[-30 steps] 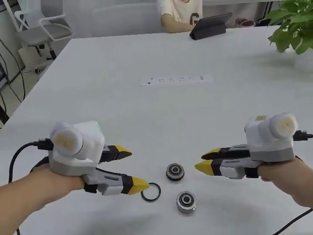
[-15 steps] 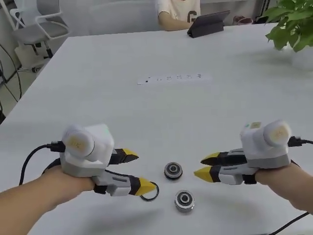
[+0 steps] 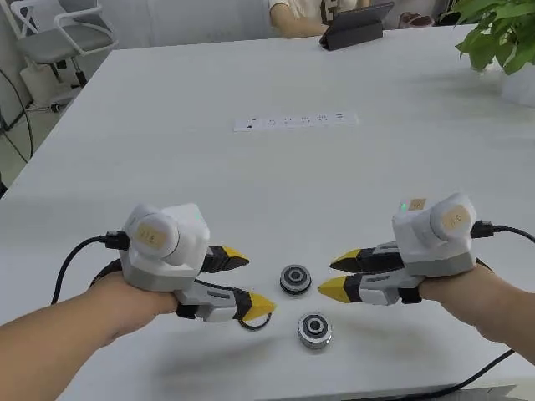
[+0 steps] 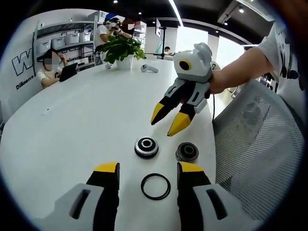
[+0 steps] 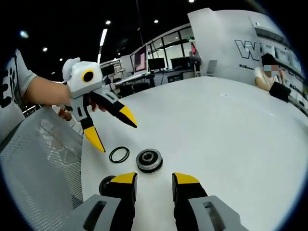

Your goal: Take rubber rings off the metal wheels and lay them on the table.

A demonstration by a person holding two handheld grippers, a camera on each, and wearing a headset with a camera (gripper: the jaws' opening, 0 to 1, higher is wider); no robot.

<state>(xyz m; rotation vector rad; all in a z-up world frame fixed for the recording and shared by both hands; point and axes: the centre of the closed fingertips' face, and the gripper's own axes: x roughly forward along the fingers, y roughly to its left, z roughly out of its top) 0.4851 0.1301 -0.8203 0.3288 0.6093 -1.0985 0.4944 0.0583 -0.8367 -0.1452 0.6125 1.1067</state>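
Note:
Two small metal wheels lie on the white table (image 3: 276, 184), one farther (image 3: 295, 278) and one nearer (image 3: 315, 329). A loose black rubber ring (image 3: 250, 322) lies flat to their left, partly hidden by a jaw. My left gripper (image 3: 248, 281) is open just above the ring. In the left gripper view the ring (image 4: 155, 186) sits between my open left gripper (image 4: 149, 169), with both wheels (image 4: 146, 147) (image 4: 186, 152) beyond. My right gripper (image 3: 336, 274) is open, right of the wheels, holding nothing. The right gripper view shows my right gripper (image 5: 155, 179) facing a wheel (image 5: 149, 160) and the ring (image 5: 119, 154).
A white power strip (image 3: 297, 122) lies mid-table. At the far edge a person sits behind a dark tablet (image 3: 358, 23). A potted plant (image 3: 501, 38) stands at the far right, an office chair (image 3: 63, 38) at the far left. Cables trail from both grippers.
The head camera has tilted. My left gripper has slid right, so its lower jaw now covers part of the ring. The right gripper has edged left toward the wheels.

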